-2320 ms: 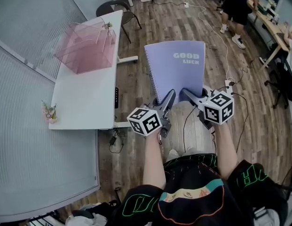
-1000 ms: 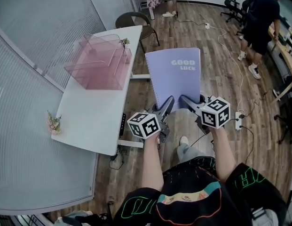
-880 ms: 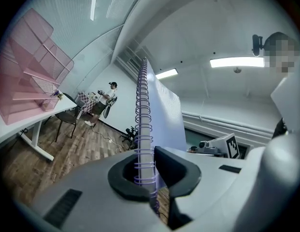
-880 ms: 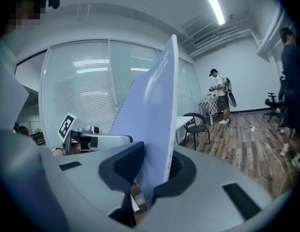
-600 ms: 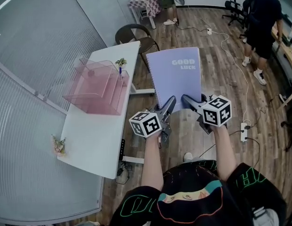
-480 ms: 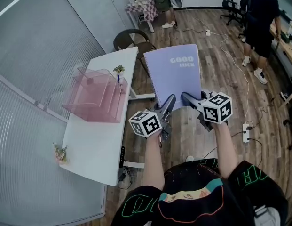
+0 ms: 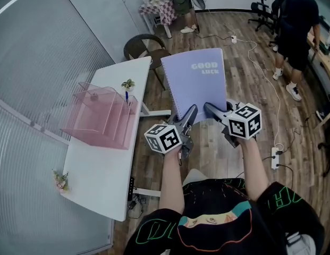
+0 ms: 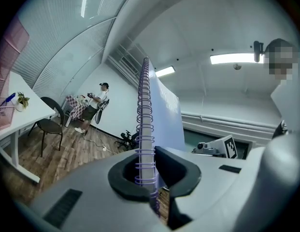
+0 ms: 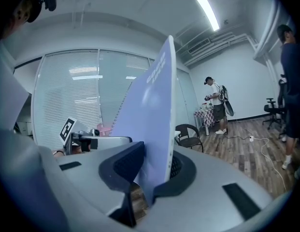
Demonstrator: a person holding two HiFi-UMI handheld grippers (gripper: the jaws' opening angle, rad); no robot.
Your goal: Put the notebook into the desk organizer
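Observation:
A lilac spiral notebook with "GOOD LUCK" on its cover is held flat in the air over the wooden floor. My left gripper is shut on its spiral-bound near corner, and my right gripper is shut on its other near corner. The pink see-through desk organizer stands on the white desk to the left of the notebook, well apart from it. In the left gripper view only its pink edge shows at the far left.
A small potted plant and a blue pen stand by the organizer, with dried flowers nearer me on the desk. A dark chair sits at the desk's far end. People stand across the room. Cables and a power strip lie on the floor.
I have walked along the desk with the notebook in both grippers. The desk and organizer have slid down and left in the head view. Both grips are unchanged.

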